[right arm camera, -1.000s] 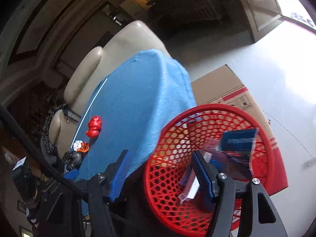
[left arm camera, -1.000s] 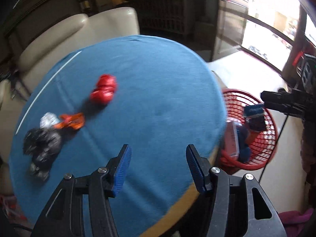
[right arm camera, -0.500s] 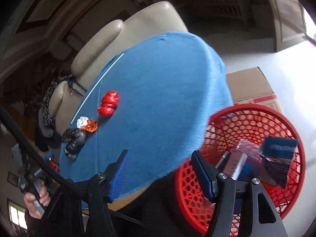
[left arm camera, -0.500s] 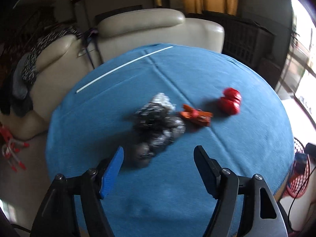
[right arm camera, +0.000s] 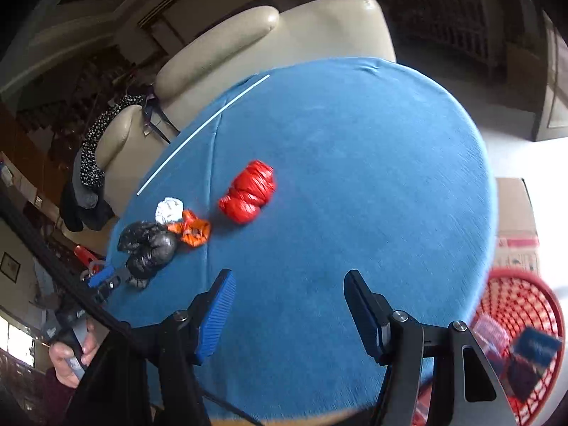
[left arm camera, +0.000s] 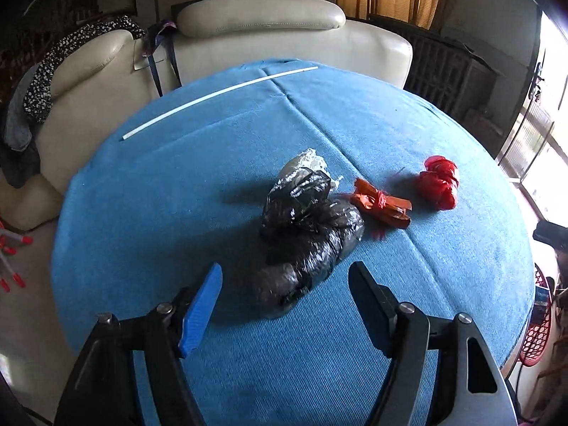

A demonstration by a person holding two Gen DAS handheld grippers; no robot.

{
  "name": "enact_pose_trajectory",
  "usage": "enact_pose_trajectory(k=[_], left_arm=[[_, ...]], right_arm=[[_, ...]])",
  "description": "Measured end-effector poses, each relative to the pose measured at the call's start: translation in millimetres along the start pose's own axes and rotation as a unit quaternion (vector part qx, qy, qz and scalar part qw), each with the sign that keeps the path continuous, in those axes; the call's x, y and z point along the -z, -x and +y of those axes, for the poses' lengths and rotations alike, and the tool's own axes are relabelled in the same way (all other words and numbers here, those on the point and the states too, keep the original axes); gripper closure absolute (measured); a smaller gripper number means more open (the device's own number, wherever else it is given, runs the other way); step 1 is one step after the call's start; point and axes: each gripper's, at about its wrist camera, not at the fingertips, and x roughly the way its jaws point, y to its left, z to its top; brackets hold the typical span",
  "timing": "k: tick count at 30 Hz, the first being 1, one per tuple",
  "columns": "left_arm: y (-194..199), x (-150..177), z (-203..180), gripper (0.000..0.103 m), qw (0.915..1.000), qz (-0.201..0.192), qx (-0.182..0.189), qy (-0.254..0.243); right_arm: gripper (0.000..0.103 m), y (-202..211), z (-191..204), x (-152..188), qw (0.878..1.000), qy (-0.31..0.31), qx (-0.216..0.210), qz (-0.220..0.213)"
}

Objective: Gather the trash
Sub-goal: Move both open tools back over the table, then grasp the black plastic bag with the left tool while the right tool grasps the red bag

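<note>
A matt blue woven cloth covers the tabletop (left arm camera: 198, 184). The black bag (left arm camera: 305, 234) and red bag (left arm camera: 438, 186) are glossy crinkled plastic film; the orange wrapper (left arm camera: 381, 204) looks shiny too. The sofa (left arm camera: 259, 35) is smooth cream leather. The basket (right arm camera: 514, 305) is red plastic mesh.

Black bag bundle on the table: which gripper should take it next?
Left. The left gripper is open right in front of the black bag bundle. The right gripper faces bare cloth, with the bundle off to its side.
</note>
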Motion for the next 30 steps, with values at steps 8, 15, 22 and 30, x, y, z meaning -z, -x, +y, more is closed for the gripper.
enact_pose_trajectory(k=[8,15,22,30], left_arm=[[-8,-7,9,0.029,0.9992,-0.005,0.040,0.005],[-25,-14,6,0.027,0.9984,0.008,0.055,-0.010],[-45,-13,4,0.027,0.9967,0.029,0.075,-0.013],[-50,-12,5,0.062,0.9937,0.033,0.103,0.028]], right_arm=[[0.036,-68,30,-48,0.999,-0.006,-0.008,0.035],[0.036,-117,31,-80,0.996,-0.063,-0.011,0.054],[0.036,-153,35,-85,0.994,-0.080,-0.003,0.067],[0.057,-154,50,-81,0.998,-0.040,0.001,0.053]])
